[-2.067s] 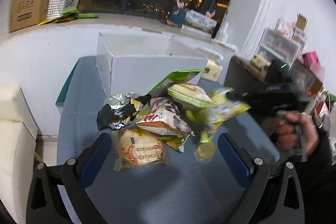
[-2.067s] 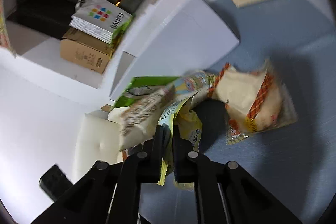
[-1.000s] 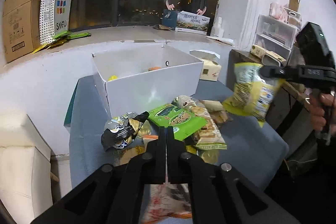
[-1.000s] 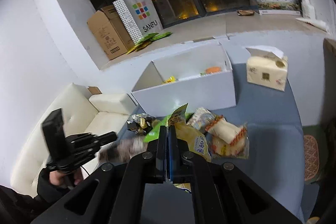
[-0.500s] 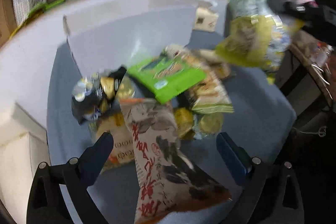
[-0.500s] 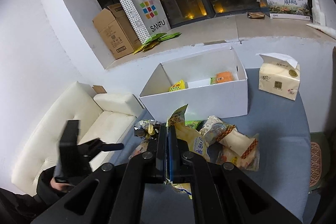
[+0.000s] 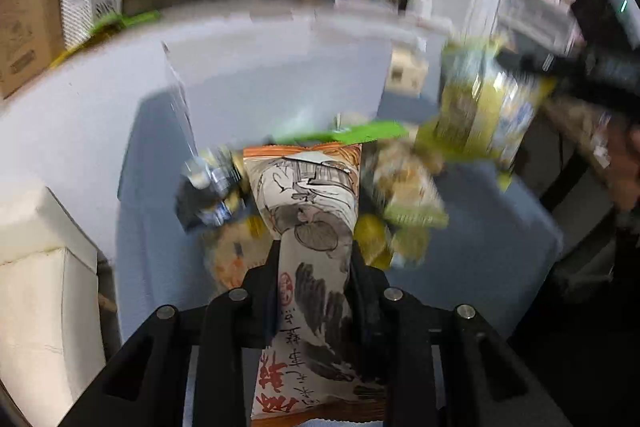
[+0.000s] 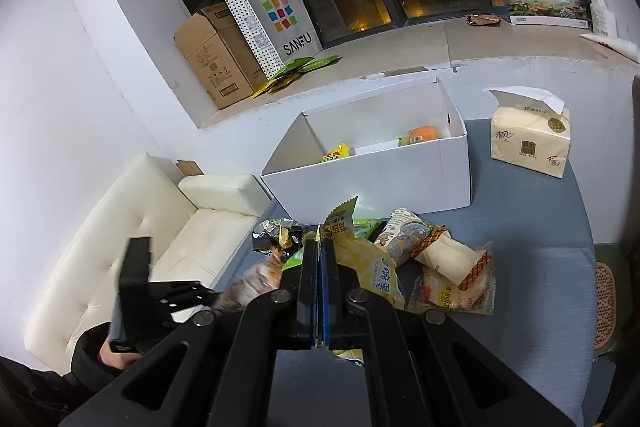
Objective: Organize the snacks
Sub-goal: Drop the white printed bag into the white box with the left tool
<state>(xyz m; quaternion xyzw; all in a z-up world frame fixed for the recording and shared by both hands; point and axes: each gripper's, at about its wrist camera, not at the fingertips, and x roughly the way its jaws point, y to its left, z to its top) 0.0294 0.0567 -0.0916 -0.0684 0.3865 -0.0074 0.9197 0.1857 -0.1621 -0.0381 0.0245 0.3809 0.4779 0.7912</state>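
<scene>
My left gripper [image 7: 316, 255] is closing on a beige snack bag with ink drawings [image 7: 308, 203]; its fingers [image 7: 272, 267] squeeze the bag's sides. In the right wrist view the left gripper [image 8: 200, 297] holds that blurred bag [image 8: 248, 285] at the near left of the pile. My right gripper [image 8: 320, 247] is shut on a yellow snack bag [image 8: 372, 275], which hangs above the pile and shows in the left wrist view too [image 7: 480, 107]. Behind the loose snacks [image 8: 440, 267] stands the white box [image 8: 372, 179] with an orange and a yellow pack inside.
The snacks lie on a blue-grey table [image 8: 540, 307]. A tissue pack [image 8: 528, 143] stands right of the box. A white sofa [image 8: 120, 239] is off the table's left edge. A cardboard box [image 8: 212, 59] and a paper bag [image 8: 276, 23] stand on the sill.
The left gripper spread wide over the beige bag half a second ago and has now closed onto its sides. The right gripper stays shut on the yellow bag, almost still.
</scene>
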